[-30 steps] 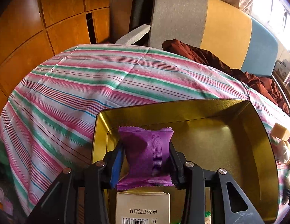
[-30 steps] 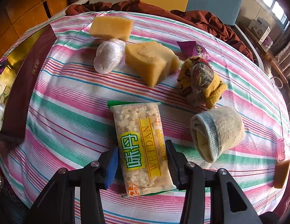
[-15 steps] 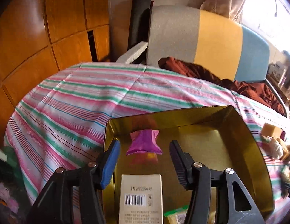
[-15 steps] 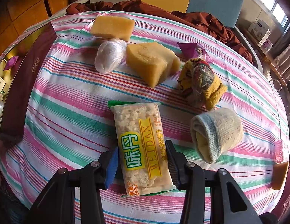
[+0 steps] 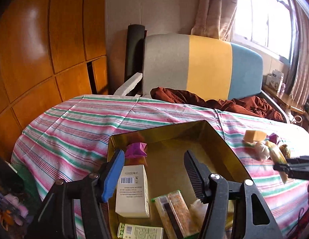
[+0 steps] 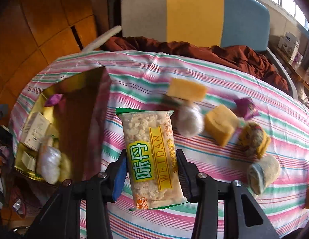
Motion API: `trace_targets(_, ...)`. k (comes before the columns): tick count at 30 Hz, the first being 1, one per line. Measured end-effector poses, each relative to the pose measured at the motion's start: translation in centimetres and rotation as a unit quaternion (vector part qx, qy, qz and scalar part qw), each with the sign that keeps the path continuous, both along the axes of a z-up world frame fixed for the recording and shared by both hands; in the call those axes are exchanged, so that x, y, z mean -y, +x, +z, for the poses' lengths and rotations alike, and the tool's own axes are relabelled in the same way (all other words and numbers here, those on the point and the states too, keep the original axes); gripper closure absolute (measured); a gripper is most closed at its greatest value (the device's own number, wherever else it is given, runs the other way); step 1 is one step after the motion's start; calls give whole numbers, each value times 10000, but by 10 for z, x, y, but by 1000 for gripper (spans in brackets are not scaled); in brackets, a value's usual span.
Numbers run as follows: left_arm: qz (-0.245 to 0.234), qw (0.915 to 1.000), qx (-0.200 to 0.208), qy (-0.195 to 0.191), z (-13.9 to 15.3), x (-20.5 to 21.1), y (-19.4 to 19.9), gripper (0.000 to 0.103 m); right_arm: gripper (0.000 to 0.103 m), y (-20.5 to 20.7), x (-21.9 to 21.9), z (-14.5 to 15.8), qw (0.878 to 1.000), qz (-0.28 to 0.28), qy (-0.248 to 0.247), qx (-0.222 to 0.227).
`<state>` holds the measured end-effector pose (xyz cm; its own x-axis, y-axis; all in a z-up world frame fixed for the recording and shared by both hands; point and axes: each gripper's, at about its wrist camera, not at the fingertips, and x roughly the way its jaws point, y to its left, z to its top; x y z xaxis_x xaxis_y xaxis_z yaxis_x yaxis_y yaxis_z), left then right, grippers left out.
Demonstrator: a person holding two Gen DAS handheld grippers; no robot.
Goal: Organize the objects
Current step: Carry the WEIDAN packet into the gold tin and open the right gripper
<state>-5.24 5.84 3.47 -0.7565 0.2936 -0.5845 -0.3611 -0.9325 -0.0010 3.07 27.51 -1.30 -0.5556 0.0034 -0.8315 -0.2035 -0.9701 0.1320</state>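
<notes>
My right gripper (image 6: 152, 176) is clamped on a clear snack packet (image 6: 150, 157) with green ends and a yellow label, held above the striped tablecloth (image 6: 244, 189). My left gripper (image 5: 152, 171) hangs over the gold tin (image 5: 224, 145), its jaws just having opened, with nothing between them; the purple sachet (image 5: 135, 150) lies in the tin's far corner, beyond a white box (image 5: 132, 191) and another snack bar (image 5: 174, 209). To the right on the cloth sit two yellow sponges (image 6: 187, 89), a plastic-wrapped ball (image 6: 190, 122), a purple wrapper (image 6: 246, 107), a patterned bundle (image 6: 254, 139) and a rolled sock (image 6: 262, 173). A grey, yellow and blue chair (image 5: 204, 65) stands behind, with brown fabric (image 5: 224, 102) on its seat.
</notes>
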Motion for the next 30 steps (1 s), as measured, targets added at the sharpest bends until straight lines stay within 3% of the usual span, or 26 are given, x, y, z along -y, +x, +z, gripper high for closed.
trace_targets(4, -7, 9999, -90, -100, 2, 3, 12, 39, 57, -33, 52, 12, 9988, 421, -219, -129)
trace_targets(12, 76, 9996, -88, -246, -4, 17, 23, 38, 57, -97, 117, -21, 9960, 760, -307, 343)
trace_targets(21, 205, 9993, -19, -306, -11, 32, 19, 38, 57, -128, 132, -45, 9965, 515, -185, 630)
trace_targets(30, 227, 9993, -34, -293, -10, 35, 19, 36, 52, -130, 145, -48, 9951, 721, -273, 624)
